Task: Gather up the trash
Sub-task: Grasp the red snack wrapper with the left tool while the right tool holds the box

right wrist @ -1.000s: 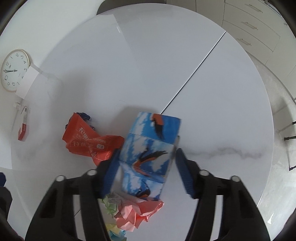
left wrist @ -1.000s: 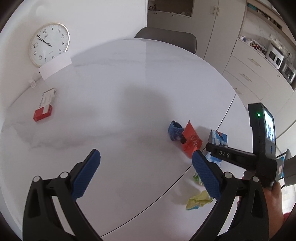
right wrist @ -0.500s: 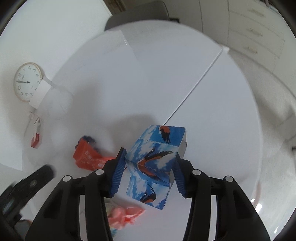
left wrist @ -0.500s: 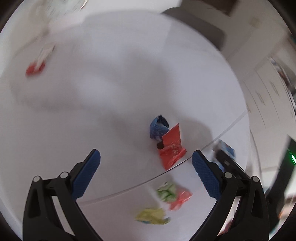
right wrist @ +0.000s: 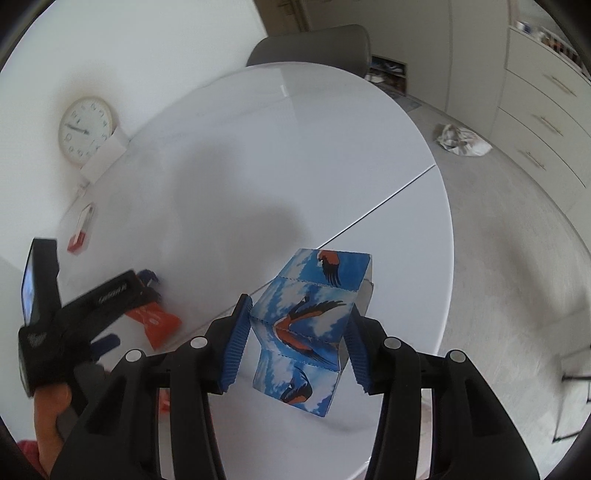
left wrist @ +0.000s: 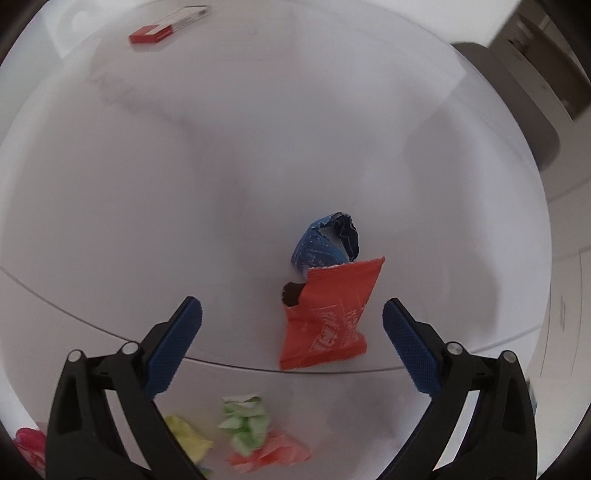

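Note:
My right gripper (right wrist: 301, 321) is shut on a blue carton printed with birds (right wrist: 314, 328), which hangs above the white table (right wrist: 258, 147). In the left wrist view my left gripper (left wrist: 291, 314) stands open, pointing down over a red snack wrapper (left wrist: 328, 317) that lies between its pads (left wrist: 177, 343) without touching them. A crumpled blue wrapper (left wrist: 327, 245) lies just beyond the red one. Green (left wrist: 245, 421), yellow (left wrist: 188, 439) and pink (left wrist: 269, 452) paper balls lie near the table's front. The right wrist view shows the left gripper (right wrist: 107, 343) over the red wrapper (right wrist: 157, 323).
A red and white box (left wrist: 162, 27) lies at the far side of the table, near a wall clock (right wrist: 85, 130). A grey chair (right wrist: 314, 44) stands behind the table. Crumpled paper (right wrist: 461, 140) lies on the floor beside white drawers (right wrist: 546, 99).
My right gripper has closed on the carton and lifted it off the table. My left gripper has swung down and over the red wrapper, still open.

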{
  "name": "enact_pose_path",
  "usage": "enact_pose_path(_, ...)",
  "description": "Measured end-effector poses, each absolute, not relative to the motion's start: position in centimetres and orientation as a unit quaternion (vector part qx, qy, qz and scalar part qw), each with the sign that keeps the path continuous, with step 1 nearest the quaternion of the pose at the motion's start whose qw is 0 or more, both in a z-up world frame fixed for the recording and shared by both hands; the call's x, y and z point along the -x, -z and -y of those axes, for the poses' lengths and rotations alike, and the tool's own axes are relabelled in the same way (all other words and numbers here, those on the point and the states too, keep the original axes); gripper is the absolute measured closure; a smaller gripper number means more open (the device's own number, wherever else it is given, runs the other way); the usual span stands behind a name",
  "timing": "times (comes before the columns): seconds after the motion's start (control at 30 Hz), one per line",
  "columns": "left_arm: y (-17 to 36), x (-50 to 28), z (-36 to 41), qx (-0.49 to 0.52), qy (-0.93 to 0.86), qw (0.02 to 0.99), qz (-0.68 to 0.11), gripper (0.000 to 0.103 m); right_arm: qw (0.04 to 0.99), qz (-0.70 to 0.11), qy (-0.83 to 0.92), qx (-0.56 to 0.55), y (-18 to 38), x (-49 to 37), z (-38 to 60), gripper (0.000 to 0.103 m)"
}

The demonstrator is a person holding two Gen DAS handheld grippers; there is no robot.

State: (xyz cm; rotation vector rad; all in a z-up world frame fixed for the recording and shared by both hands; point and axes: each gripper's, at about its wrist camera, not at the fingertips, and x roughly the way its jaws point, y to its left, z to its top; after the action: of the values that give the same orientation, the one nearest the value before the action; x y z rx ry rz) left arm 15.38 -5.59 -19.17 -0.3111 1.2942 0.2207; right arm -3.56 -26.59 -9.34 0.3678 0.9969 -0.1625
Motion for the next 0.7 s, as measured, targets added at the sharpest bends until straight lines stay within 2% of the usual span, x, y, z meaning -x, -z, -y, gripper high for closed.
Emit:
enact_pose_path(0.17, 19.9, -14.8, 6.4, 0.156, -0.121, 0.773, -0.603, 0.028, 0.856, -0.482, 0.054, -0.177, 10.0, 3.3, 27.2, 0.054)
enact_pose_path(0.27, 19.8, -14.7, 6.1, 0.149, -0.116, 0.779, -0.597, 0.046, 0.856, -0.484, 0.045, -0.175, 10.1, 3.0, 27.1, 0.054)
enact_pose_path(0.33, 19.8, -14.4, 6.1, 0.15, -0.109, 0.783, -0.594, 0.062, 0.856, -0.484, 0.041, -0.175, 10.0, 3.0, 27.3, 0.054)
enact_pose_path(0.7, 17.3, -14.0, 5.0, 0.114, -0.058, 0.809, -0.574, 0.066, 0.861, -0.47, 0.018, -0.191, 9.5, 4.5, 27.2, 0.054)
